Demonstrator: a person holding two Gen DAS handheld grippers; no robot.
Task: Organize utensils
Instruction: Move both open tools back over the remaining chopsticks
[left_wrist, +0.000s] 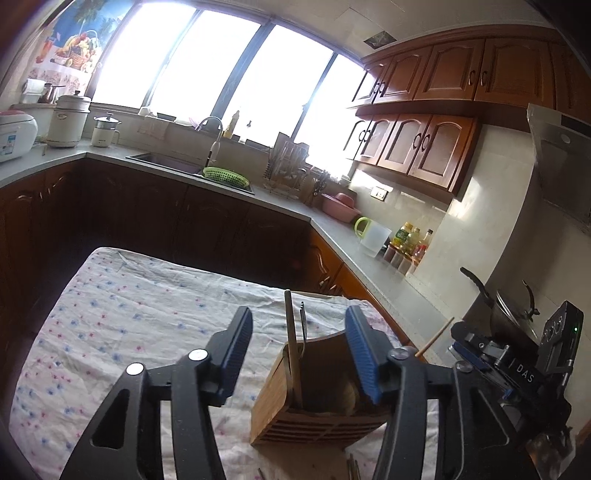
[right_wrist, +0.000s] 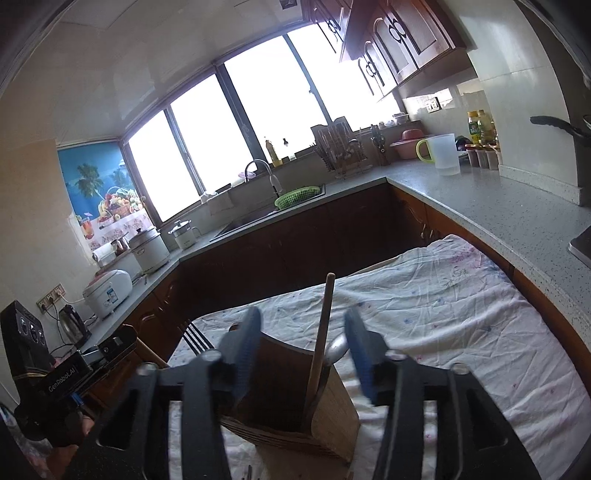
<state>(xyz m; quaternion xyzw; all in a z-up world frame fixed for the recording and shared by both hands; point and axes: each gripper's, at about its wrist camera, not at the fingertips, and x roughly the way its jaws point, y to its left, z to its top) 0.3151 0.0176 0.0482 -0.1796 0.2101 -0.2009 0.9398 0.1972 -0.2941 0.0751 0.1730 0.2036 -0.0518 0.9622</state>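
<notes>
You are holding the left gripper (left_wrist: 299, 347) low with its jaws spread wide and nothing between the pads. You are holding the right gripper (right_wrist: 301, 349) likewise, jaws parted and gripping nothing, both pointing forward side by side.

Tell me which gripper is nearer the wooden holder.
Too close to call. The left gripper and the right gripper both hang open just above the holder, straddling its top from opposite sides, gripping nothing.
</notes>
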